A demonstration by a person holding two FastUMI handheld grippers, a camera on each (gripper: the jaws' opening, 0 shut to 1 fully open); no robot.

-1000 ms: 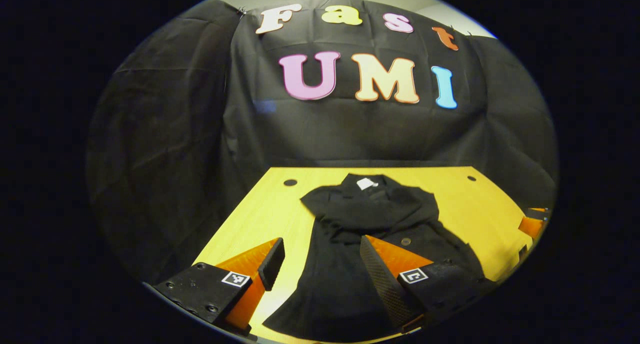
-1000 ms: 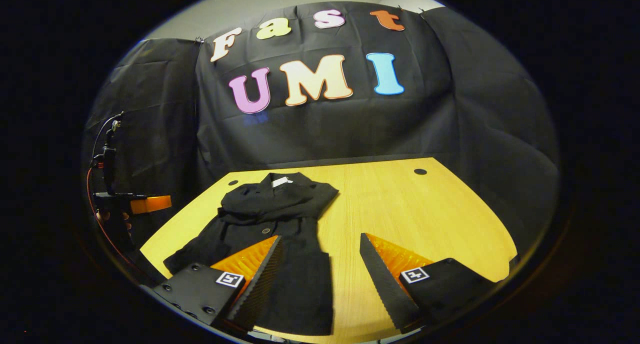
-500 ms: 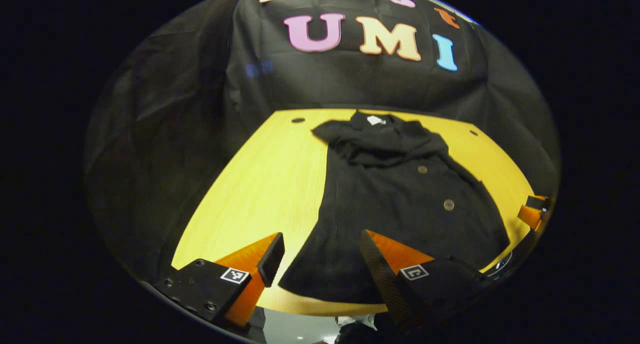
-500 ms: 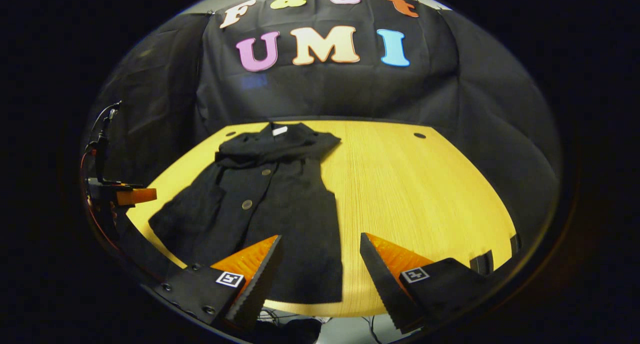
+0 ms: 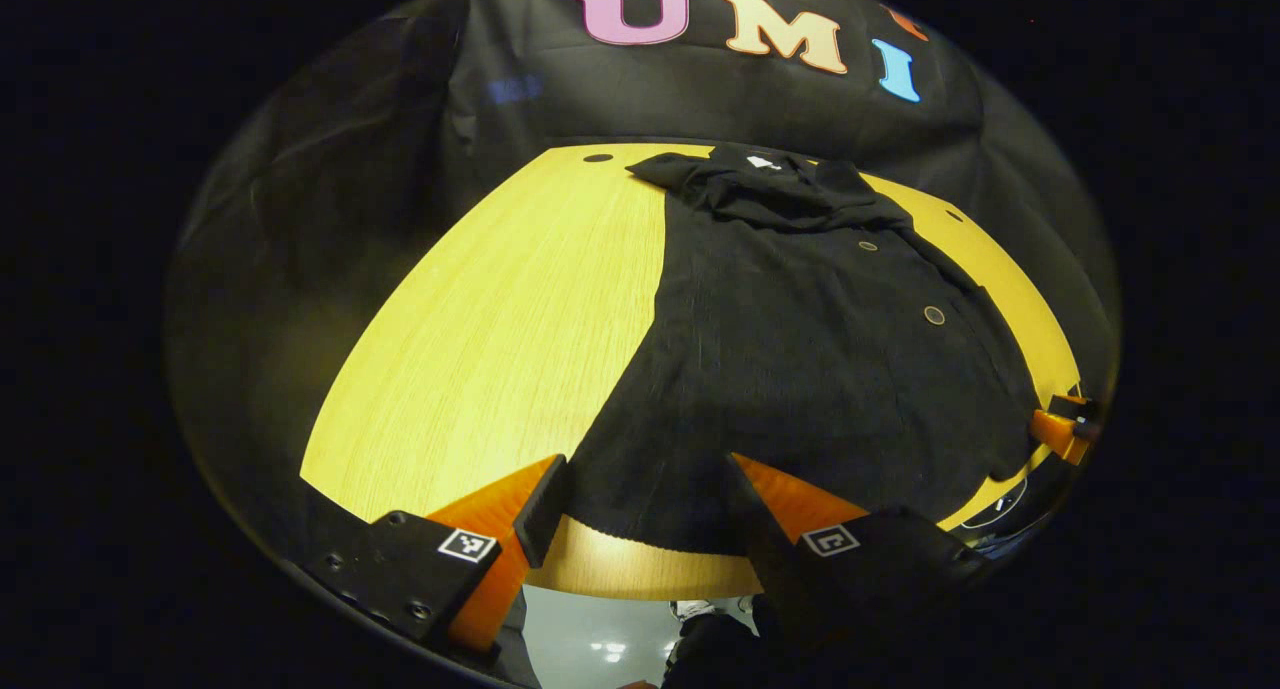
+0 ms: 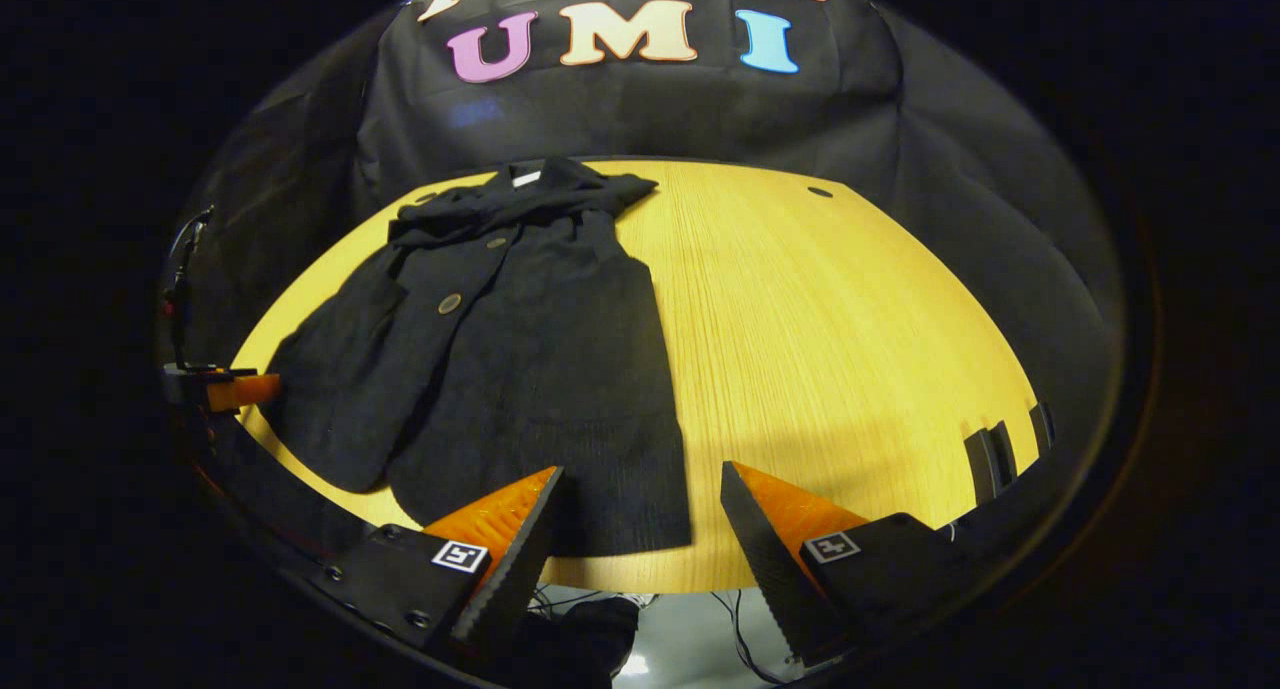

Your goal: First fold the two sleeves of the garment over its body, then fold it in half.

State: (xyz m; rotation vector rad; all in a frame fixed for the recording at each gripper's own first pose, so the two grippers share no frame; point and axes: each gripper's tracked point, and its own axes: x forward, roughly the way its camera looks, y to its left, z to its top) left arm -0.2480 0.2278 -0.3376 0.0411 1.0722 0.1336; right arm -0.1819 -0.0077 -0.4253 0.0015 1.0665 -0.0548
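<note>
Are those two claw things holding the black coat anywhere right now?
No, nothing is held. The left gripper and right gripper both gape open near the hem of the garment.

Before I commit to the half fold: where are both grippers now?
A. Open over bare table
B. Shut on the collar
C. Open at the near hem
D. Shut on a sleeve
C: left gripper and right gripper stand open at the garment hem.

Matt black cloth garment (image 6: 540, 369), smooth wood-grain table (image 6: 820, 329), ridged tool pads (image 6: 765, 559)
</note>
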